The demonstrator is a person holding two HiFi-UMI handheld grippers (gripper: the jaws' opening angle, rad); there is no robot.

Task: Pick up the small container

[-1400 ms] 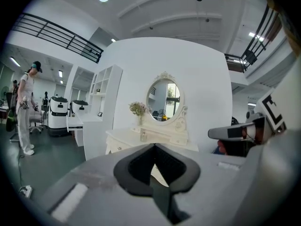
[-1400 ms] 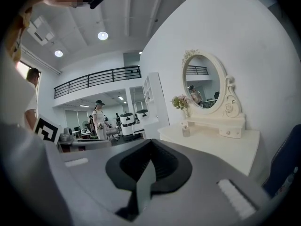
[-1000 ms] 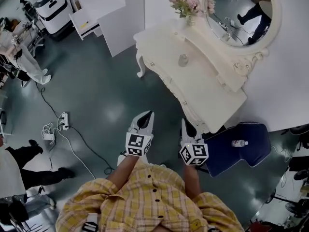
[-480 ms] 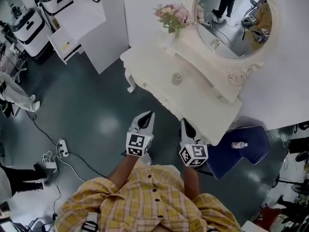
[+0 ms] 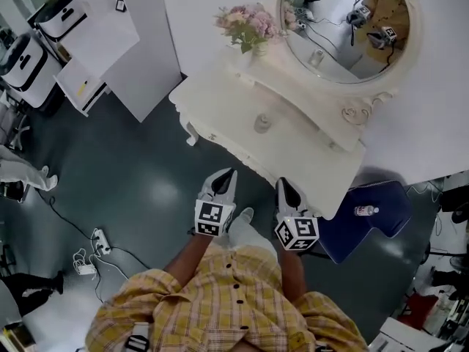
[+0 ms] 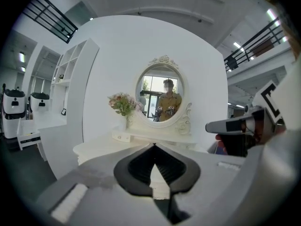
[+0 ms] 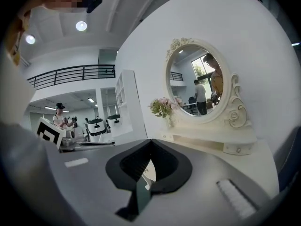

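Atop vanity (image 5: 212,101), perhaps the small container (image 5: 262,123).

Dark teal floor (image 5: 146,160), glossy, a pale glare on it. Against the white wall (image 5: 432,127) stands a cream dressing table (image 5: 216,97) on curved legs, with an oval mirror (image 5: 344,28) above it and pink flowers (image 5: 245,20) at its left end. A blue chair (image 5: 381,233) sits just beside it. Cables (image 5: 97,240) trail across the floor. Round ceiling lights (image 7: 82,26) glow above a railed balcony (image 7: 70,73).

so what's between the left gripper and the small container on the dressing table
Nothing stands there. In the head view, only a strip of dark floor and bare dressing table top separate the shut left gripper from the small container.
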